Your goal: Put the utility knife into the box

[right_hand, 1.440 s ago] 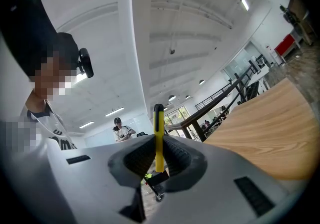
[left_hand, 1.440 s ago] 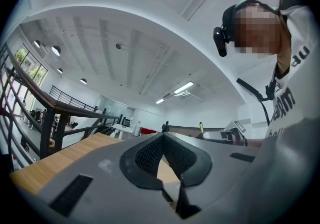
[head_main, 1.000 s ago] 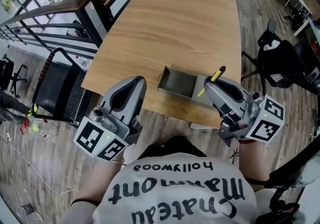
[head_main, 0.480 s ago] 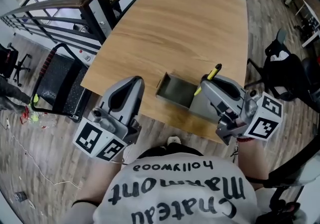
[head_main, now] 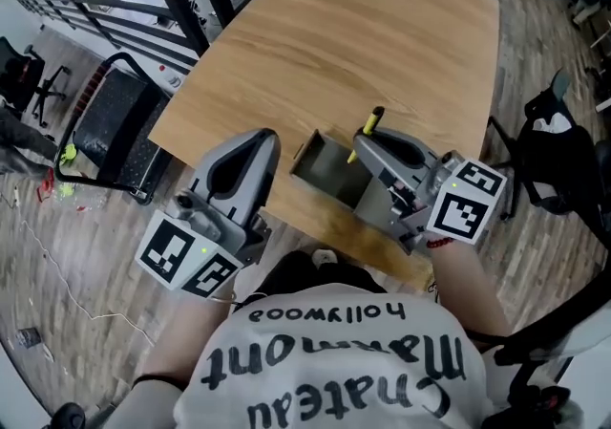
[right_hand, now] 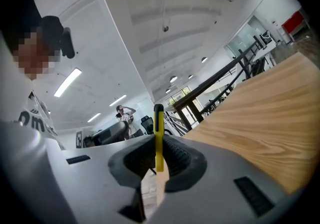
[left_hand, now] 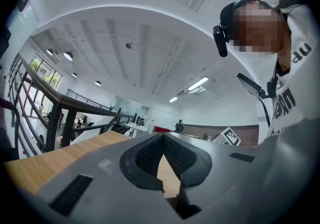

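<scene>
From above, the right claw [head_main: 367, 135] pinches the thin yellow utility knife [head_main: 367, 122] right by the open grey box [head_main: 320, 165] on the smooth wooden table [head_main: 363, 26]; its own view shows the left claw [left_hand: 163, 139] pressed together on nothing, and the right claw's view shows the knife standing upright between bumpy black pads [right_hand: 180, 160].

Most of the utility knife [head_main: 371, 119] is buried between the jaws of the right gripper [head_main: 367, 139]; only its far end shows. That gripper covers the box's [head_main: 323, 165] right part. The table's [head_main: 382, 26] far end is cut off by the top edge.
</scene>
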Demonstrator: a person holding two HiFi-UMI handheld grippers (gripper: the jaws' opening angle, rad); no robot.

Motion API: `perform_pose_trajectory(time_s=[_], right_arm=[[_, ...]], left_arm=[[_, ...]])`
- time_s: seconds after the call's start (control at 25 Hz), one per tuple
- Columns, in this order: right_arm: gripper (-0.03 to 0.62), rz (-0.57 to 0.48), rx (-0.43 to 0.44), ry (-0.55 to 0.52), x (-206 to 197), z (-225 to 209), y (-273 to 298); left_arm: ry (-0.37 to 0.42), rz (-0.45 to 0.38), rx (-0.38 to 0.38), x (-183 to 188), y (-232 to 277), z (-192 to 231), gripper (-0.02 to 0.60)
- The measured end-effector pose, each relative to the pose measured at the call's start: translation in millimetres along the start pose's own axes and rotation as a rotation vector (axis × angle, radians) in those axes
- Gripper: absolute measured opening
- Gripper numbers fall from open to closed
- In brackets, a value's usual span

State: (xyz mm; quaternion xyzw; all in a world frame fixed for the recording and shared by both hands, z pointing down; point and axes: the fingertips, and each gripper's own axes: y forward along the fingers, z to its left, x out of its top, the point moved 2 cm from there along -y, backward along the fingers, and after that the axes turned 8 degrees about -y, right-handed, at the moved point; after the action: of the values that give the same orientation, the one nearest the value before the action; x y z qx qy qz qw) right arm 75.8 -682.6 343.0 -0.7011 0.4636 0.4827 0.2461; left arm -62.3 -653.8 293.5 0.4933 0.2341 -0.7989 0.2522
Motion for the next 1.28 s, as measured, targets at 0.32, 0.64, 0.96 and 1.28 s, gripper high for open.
perform_pose_trajectory(time_s=[0.32, 0.64, 0.96, 1.28], right_arm=[[0.034, 0.175, -0.079, 0.061, -68.6, -38.5, 20.2], [0.034, 0.275, -0.152, 0.093, -101.5, -53.8, 27.7], [0.034, 0.420, -0.245, -0.066, -112.1, -54.9, 39.4], [0.034, 0.617, -0.309, -0.216, -131.7, -57.1, 43.5]], left_arm=[[-0.020, 0.029, -0.010, -10.6, 7.7, 2.4, 0.002], [-0.024, 0.100, -0.062, -30.7, 19.3, 7.0, 0.002], [-0.062, 0.129, -0.069, -39.6, 18.4, 19.5, 0.002], [-0.108, 0.137, -0.067, -40.8, 13.1, 29.8, 0.002]])
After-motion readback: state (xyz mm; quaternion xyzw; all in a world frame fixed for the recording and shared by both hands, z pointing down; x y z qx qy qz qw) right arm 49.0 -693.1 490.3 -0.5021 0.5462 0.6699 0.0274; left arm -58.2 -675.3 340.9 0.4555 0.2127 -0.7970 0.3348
